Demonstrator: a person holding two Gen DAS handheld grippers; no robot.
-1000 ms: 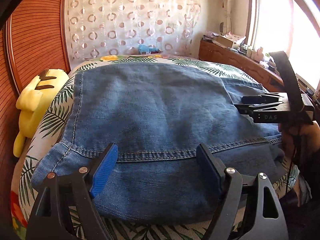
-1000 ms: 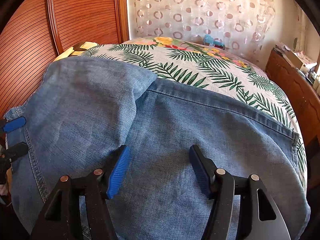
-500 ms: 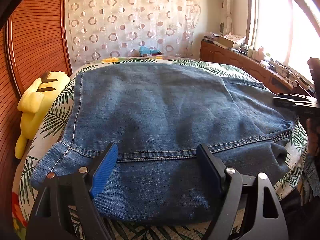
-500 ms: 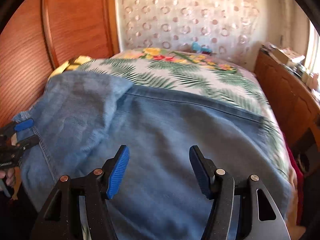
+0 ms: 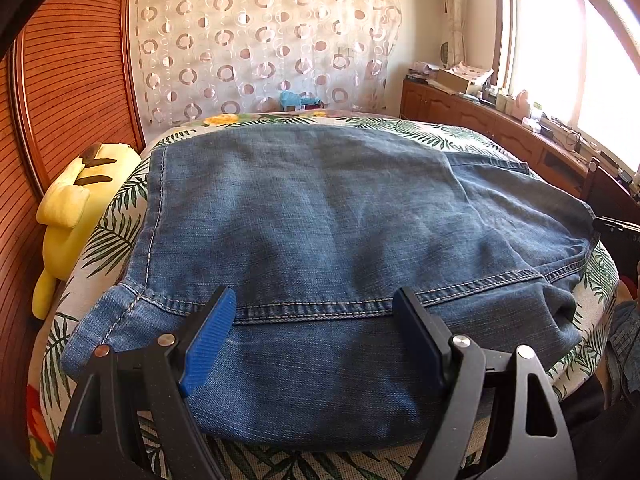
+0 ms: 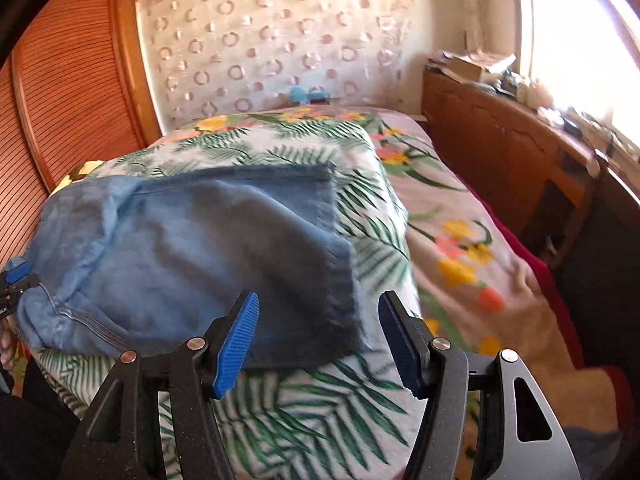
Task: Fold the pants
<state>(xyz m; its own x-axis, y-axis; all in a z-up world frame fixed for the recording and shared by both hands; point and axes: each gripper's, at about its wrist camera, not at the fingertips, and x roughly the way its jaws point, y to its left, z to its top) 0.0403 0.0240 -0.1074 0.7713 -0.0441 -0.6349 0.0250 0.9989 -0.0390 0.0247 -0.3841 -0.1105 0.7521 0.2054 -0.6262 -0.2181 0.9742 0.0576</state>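
Observation:
Blue denim pants (image 5: 320, 240) lie folded flat on the palm-leaf bed cover (image 5: 116, 224). A stitched hem crosses the near part of the pants. My left gripper (image 5: 316, 340) is open and empty, hovering just above the near edge of the pants. My right gripper (image 6: 320, 344) is open and empty, held above and back from the pants (image 6: 192, 264) near their right edge. The left gripper's tip (image 6: 16, 280) shows at the far left of the right wrist view. The right gripper's black body (image 5: 616, 228) peeks in at the right edge of the left wrist view.
A yellow plush toy (image 5: 76, 208) lies at the bed's left side against the wooden headboard (image 5: 60, 92). A wooden cabinet (image 5: 500, 128) with clutter runs along the right under the window. A patterned curtain (image 5: 260, 52) hangs behind. A small blue toy (image 5: 296, 100) sits at the bed's far end.
My right gripper has pulled back and away to the right, off the pants, so more bed cover shows. My left gripper has stayed in place. The pants have not moved.

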